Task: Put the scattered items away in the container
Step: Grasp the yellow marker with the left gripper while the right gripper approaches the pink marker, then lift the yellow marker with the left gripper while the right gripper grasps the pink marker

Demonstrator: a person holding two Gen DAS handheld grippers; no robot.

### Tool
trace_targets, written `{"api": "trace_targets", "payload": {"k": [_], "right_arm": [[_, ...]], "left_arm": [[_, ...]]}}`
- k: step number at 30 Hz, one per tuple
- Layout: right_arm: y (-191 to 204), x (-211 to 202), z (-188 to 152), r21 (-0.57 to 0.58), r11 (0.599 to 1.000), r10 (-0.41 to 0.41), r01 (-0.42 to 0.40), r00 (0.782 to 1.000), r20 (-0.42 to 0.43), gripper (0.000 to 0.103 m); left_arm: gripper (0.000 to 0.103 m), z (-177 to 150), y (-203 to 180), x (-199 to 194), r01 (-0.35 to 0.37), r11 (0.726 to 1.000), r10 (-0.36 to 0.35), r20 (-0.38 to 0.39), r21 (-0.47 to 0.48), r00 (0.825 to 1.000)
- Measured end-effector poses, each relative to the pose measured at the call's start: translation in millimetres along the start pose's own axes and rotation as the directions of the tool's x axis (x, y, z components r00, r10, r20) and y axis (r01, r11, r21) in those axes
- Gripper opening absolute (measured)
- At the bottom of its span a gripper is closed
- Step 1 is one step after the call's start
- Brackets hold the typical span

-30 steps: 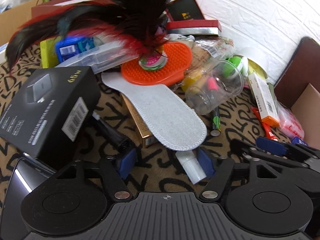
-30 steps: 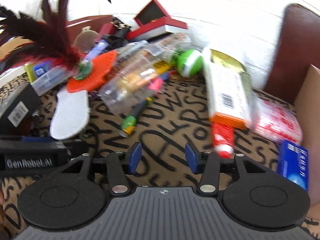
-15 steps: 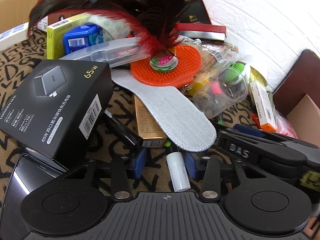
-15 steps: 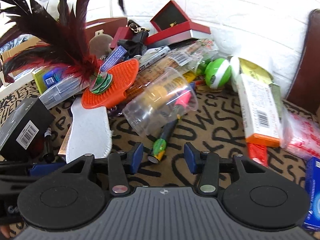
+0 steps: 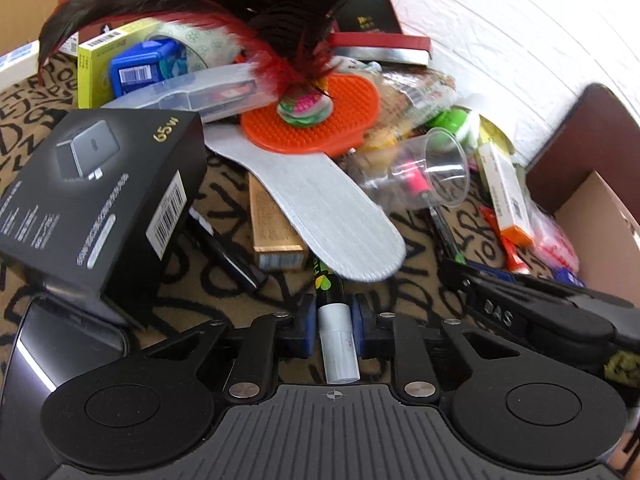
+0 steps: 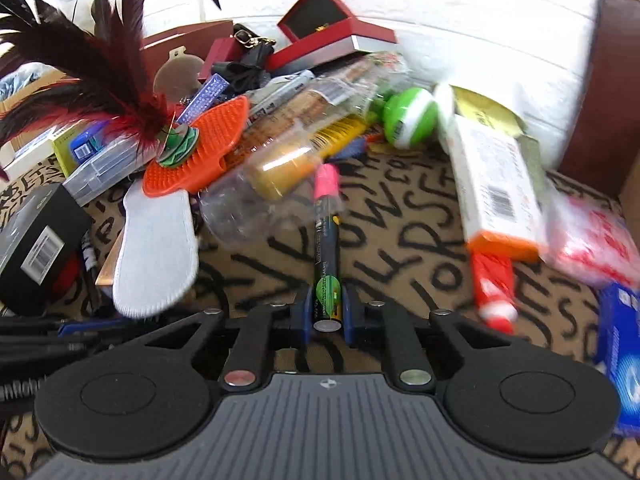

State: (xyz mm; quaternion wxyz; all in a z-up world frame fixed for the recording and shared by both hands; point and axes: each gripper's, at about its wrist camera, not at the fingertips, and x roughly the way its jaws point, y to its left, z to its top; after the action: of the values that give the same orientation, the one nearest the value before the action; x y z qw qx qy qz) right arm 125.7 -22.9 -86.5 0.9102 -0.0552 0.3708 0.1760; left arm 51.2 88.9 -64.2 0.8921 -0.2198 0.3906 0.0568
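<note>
Left wrist view: my left gripper point(image 5: 333, 322) has its jaws closed on a black marker with a white cap point(image 5: 335, 342), the cap end pointing back toward me at 6 o'clock. Its dark barrel runs toward 12 o'clock under the tip of a grey felt insole point(image 5: 320, 204). A black charger box point(image 5: 96, 192) sits at 9 o'clock, and a clear plastic cup point(image 5: 434, 172) lies on its side at 2 o'clock. My right gripper shows at 4 o'clock.

Right wrist view: my right gripper point(image 6: 327, 314) has its jaws clamped on the butt end of a black marker with a pink cap point(image 6: 327, 240), which points toward 12 o'clock over the letter-print table covering point(image 6: 404, 240). A brown cardboard box point(image 6: 630, 184), the container, stands at 3 o'clock.
</note>
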Motion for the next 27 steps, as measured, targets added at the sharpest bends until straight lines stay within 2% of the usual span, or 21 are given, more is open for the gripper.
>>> {"api": "trace_targets", "payload": {"k": [11,19,20,21,24,27], "right_arm": [[-7,-63,-56,-0.008,0.999,-0.037,0.037,0.999,-0.037,0.017],[-10,-106,-101,0.013,0.998,-0.059,0.06,0.996,-0.073,0.017],[-9,-111,-105,0.014,0.998,-0.06,0.061,0.995,-0.078,0.017],[-8,-116,-109,0.013,0.998,-0.064,0.065,0.995,-0.082,0.017],[-7,-124,-117,0.024,0.997,-0.074,0.076,0.993,-0.088,0.018],[-8,-124,-115,0.033,0.996,-0.085,0.088,0.993,-0.077,0.029]], "left_arm": [[0.015,-47,-31,-24,0.113,0.986,-0.098,-0.12,0.125,0.988],[0.016,-73,-43,-38,0.161,0.961,-0.123,-0.174,0.224,0.977],[0.019,-76,-44,-40,0.165,0.958,-0.125,-0.177,0.234,0.976],[0.034,-78,-45,-41,0.169,0.956,-0.128,-0.179,0.238,0.976],[0.04,-79,-45,-40,0.177,0.958,-0.139,-0.177,0.226,0.974],[0.045,-74,-48,-36,0.184,0.958,-0.147,-0.175,0.222,0.974]]}}
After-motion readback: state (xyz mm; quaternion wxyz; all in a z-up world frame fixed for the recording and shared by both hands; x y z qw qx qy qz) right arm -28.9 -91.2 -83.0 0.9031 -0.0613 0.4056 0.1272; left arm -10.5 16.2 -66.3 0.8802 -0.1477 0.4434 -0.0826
